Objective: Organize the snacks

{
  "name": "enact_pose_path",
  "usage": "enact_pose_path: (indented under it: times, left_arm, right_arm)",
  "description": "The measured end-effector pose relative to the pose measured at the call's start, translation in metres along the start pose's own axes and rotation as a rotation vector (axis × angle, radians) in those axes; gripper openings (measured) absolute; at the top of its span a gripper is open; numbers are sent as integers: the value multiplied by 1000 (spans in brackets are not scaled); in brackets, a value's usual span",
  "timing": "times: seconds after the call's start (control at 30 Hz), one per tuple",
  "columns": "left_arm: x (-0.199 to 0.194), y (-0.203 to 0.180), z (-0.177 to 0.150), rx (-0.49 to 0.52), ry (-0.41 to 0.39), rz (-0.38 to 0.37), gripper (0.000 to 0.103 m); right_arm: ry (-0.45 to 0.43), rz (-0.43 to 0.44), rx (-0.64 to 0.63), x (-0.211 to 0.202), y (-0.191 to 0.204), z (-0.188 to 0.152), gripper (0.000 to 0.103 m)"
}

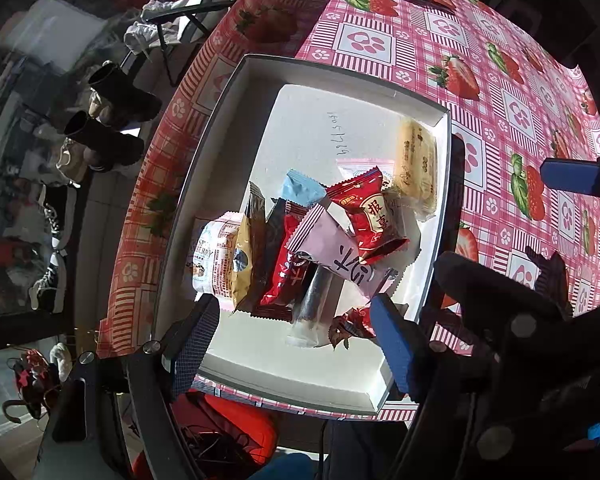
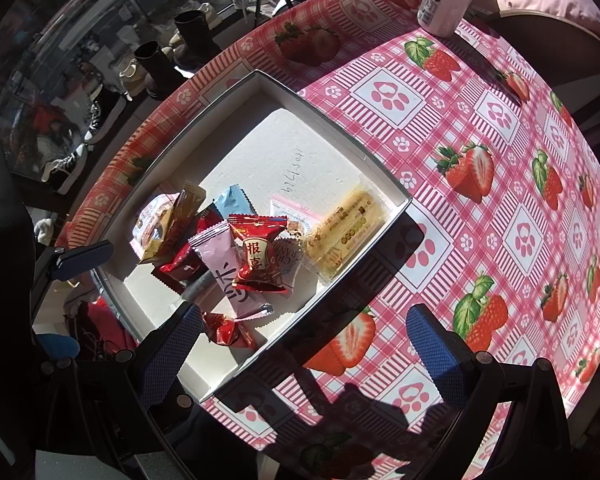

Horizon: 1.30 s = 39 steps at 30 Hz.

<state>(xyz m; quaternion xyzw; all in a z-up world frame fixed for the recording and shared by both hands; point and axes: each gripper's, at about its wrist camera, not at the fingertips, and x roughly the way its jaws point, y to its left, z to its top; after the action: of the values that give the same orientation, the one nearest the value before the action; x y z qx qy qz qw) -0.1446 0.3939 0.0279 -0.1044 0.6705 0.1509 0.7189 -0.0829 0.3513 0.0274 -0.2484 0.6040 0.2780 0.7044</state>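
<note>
snacks (image 1: 324, 240) heaped inside the box (image 1: 228, 92) | left gripper (image 1: 296, 344) and right gripper (image 2: 304, 344) both wide open, holding nothing | risk: crinkly wrappers slip or snag neighbours, tbh

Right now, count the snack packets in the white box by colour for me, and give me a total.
Red: 3, the big red packet, a dark red packet, a small red candy
Pink: 1
Light blue: 1
Gold-brown: 1
Yellow: 1
White printed: 1
Total: 8 clearly visible; more lie partly hidden underneath.
</note>
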Motion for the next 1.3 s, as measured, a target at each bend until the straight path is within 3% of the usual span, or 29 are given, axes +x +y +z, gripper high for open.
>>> enact_pose_path:
  times: [1.3]
  left_arm:
    - [2, 3, -3, -8, 4, 3, 81]
  right_arm:
    - [0, 0, 0, 1, 2, 0, 103]
